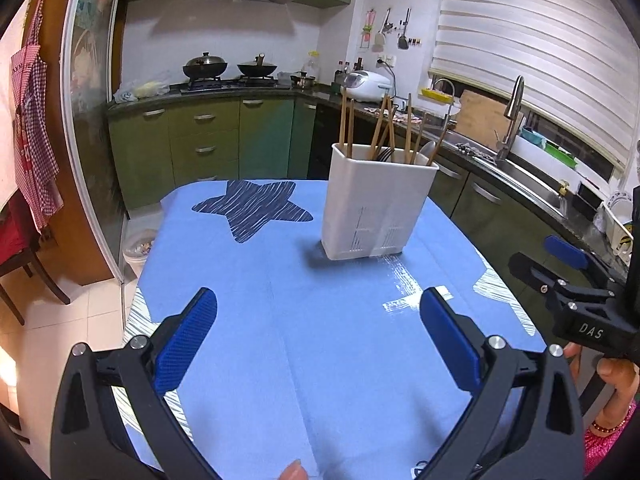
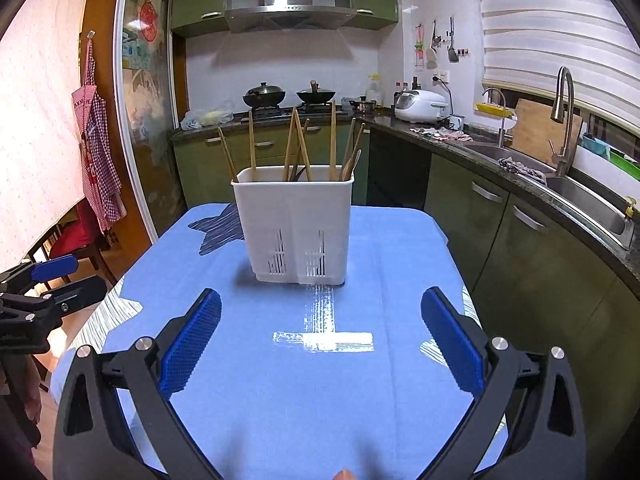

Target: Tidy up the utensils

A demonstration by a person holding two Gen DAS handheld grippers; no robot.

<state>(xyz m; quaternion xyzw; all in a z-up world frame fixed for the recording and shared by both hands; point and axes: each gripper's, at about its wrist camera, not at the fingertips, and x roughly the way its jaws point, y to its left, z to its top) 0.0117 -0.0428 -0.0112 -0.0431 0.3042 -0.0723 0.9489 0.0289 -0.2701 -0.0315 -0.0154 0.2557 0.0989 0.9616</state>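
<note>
A white plastic utensil holder (image 1: 376, 208) stands on the blue tablecloth (image 1: 280, 320) and also shows in the right wrist view (image 2: 296, 224). Several wooden chopsticks (image 1: 384, 128) and a dark utensil stick up out of it; the chopsticks also show in the right wrist view (image 2: 298, 148). My left gripper (image 1: 318, 308) is open and empty, above the cloth in front of the holder. My right gripper (image 2: 320, 308) is open and empty, facing the holder, and shows at the right edge of the left wrist view (image 1: 556, 260).
The cloth carries a dark blue star (image 1: 256, 208) and white star prints. Green kitchen cabinets (image 1: 224, 136), a stove with pans (image 1: 228, 68), a sink with tap (image 2: 560, 160) and a rice cooker (image 2: 420, 106) surround the table. A chair (image 2: 72, 240) stands at the left.
</note>
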